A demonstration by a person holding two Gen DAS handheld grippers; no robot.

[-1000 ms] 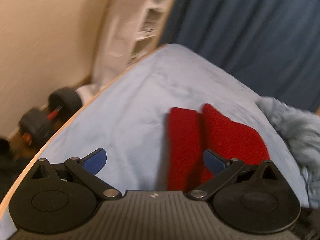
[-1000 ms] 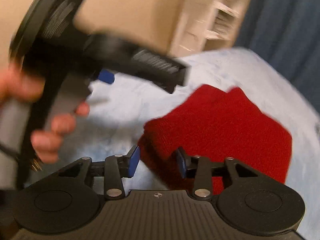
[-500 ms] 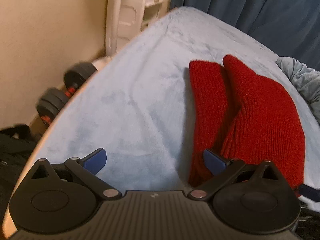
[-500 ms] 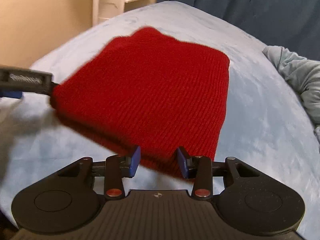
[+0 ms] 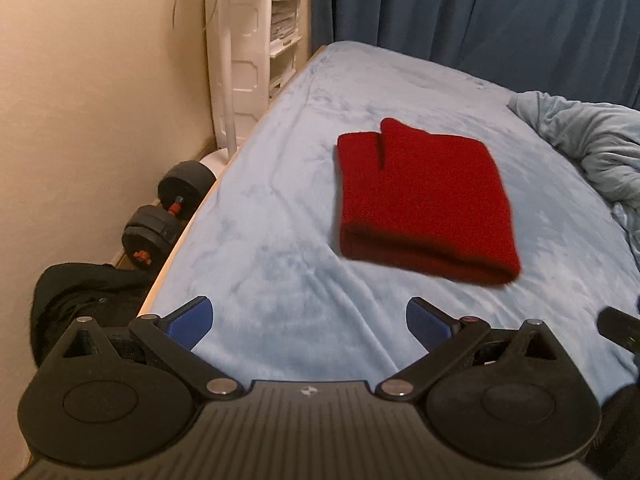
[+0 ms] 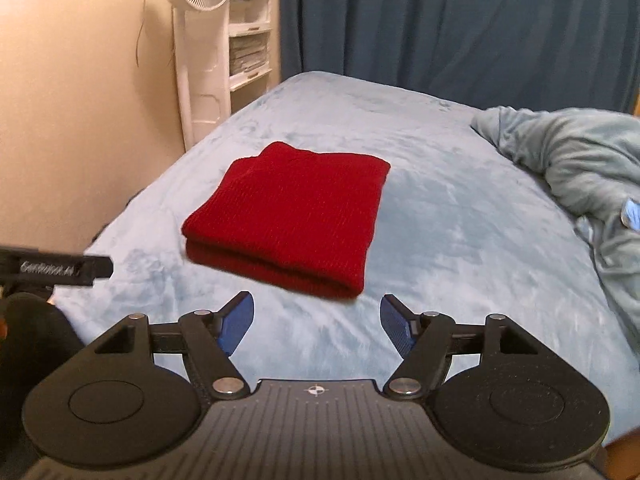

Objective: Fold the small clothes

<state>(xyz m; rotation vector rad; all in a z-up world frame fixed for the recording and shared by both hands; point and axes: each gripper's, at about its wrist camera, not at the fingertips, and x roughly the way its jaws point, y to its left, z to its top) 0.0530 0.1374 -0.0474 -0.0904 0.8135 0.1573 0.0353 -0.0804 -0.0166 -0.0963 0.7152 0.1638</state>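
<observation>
Red knit garment (image 6: 292, 212) beyond both spread tongs (image 6: 316, 324)

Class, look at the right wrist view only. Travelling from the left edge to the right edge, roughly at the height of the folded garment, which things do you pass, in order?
Beige wall → white standing fan → folded red knit garment on the light blue bed cover → crumpled blue-grey blanket.

Black left gripper (image 5: 308, 322), blue pads (image 5: 190, 318), silver screws
</observation>
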